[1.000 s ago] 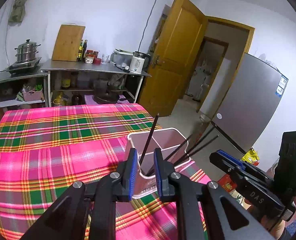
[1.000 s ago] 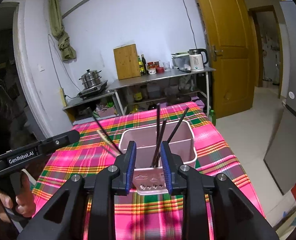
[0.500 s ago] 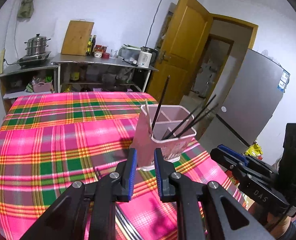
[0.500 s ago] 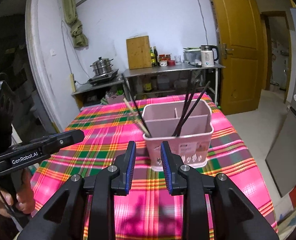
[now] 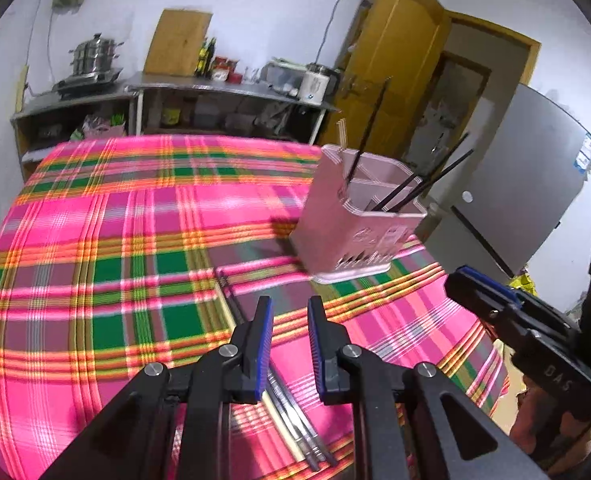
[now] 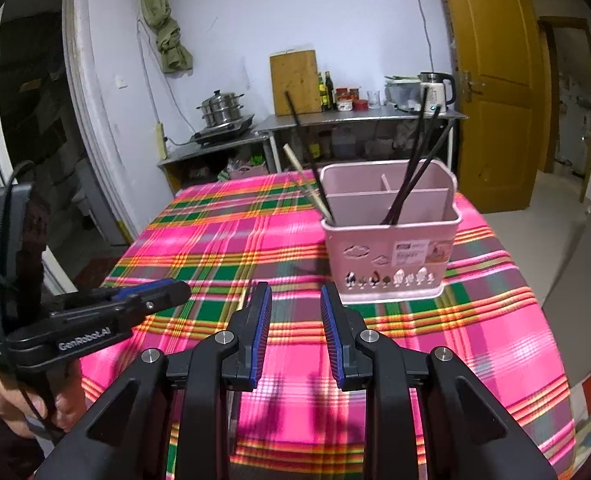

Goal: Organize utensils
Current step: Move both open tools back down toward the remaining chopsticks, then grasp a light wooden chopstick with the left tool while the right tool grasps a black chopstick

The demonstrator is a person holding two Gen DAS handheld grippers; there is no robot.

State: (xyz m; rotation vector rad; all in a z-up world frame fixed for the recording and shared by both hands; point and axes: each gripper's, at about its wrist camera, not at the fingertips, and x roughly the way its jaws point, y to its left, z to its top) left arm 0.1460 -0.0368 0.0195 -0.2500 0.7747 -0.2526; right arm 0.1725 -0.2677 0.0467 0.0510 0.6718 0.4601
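A pink utensil holder point(image 5: 359, 220) point(image 6: 391, 248) stands on the plaid tablecloth point(image 5: 95, 240), holding black chopsticks point(image 6: 415, 168) and a pale wooden one point(image 6: 307, 188). Several loose chopsticks point(image 5: 291, 420) lie on the cloth under my left gripper point(image 5: 289, 320), which is open and empty above them. My right gripper point(image 6: 295, 316) is open and empty, short of the holder. The left gripper also shows in the right wrist view point(image 6: 135, 300), and the right gripper in the left wrist view point(image 5: 495, 300).
A steel counter point(image 6: 335, 120) with a kettle, bottles, cutting board and steamer pot stands behind the table. A yellow door point(image 6: 491, 80) and a grey fridge point(image 5: 535, 184) are on the right. The table edge runs near the holder's right side.
Both grippers have pulled back and away from the holder, which now sits farther off. Loose chopsticks on the cloth have come into the left wrist view.
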